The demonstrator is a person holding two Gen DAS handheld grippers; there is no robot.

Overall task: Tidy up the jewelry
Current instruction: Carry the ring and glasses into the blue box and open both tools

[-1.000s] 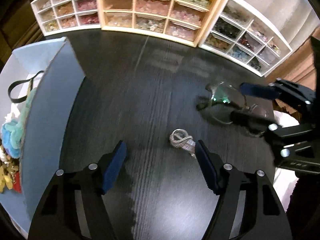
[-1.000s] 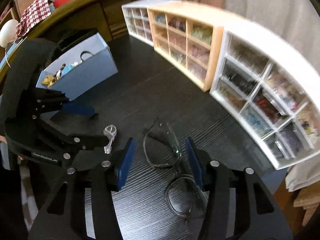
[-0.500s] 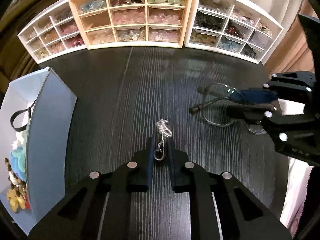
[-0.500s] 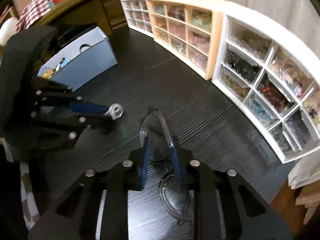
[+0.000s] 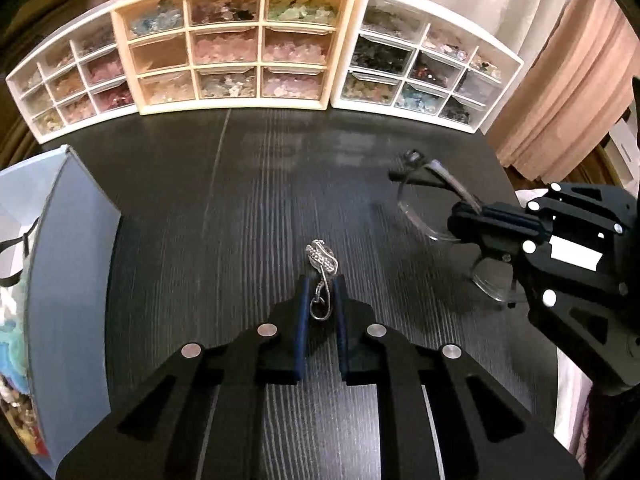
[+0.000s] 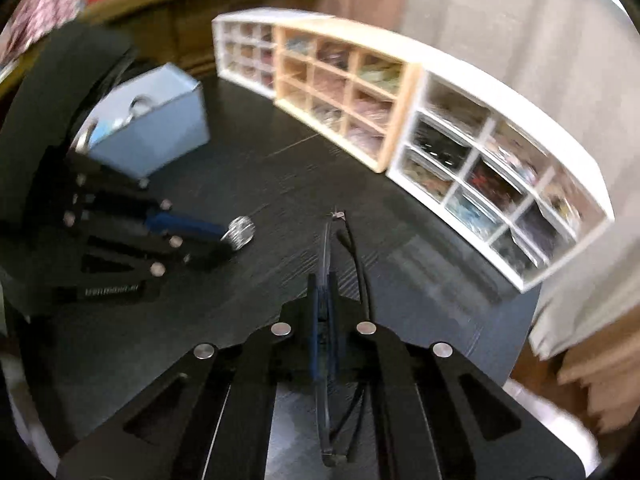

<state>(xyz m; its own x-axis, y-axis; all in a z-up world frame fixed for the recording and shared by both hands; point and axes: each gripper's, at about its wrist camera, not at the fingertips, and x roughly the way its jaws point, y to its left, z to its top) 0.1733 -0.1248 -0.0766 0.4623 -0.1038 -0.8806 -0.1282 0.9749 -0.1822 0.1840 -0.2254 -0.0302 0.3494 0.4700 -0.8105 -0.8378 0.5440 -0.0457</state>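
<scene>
My left gripper [image 5: 321, 280] is shut on a silver jewelled clasp [image 5: 321, 264] and holds it above the black table [image 5: 240, 208]; the clasp's ring hangs between the pads. It also shows in the right wrist view [image 6: 239, 233], at the left gripper's tip [image 6: 224, 236]. My right gripper [image 6: 323, 280] is shut on a pair of clear glasses [image 6: 329, 240], lifted off the table with the frame edge-on. In the left wrist view the right gripper [image 5: 460, 220] holds the glasses [image 5: 420, 204] at the right.
Three drawer cabinets of beads, white [image 5: 68, 80], tan [image 5: 232, 52] and white [image 5: 424, 68], line the table's far edge. A blue box [image 5: 68, 264] holding trinkets stands at the left. A curtain [image 5: 568, 80] hangs at the right.
Both grippers closed, the left on the clasp, the right on the glasses. Both items have since been raised off the table, and the glasses turned edge-on.
</scene>
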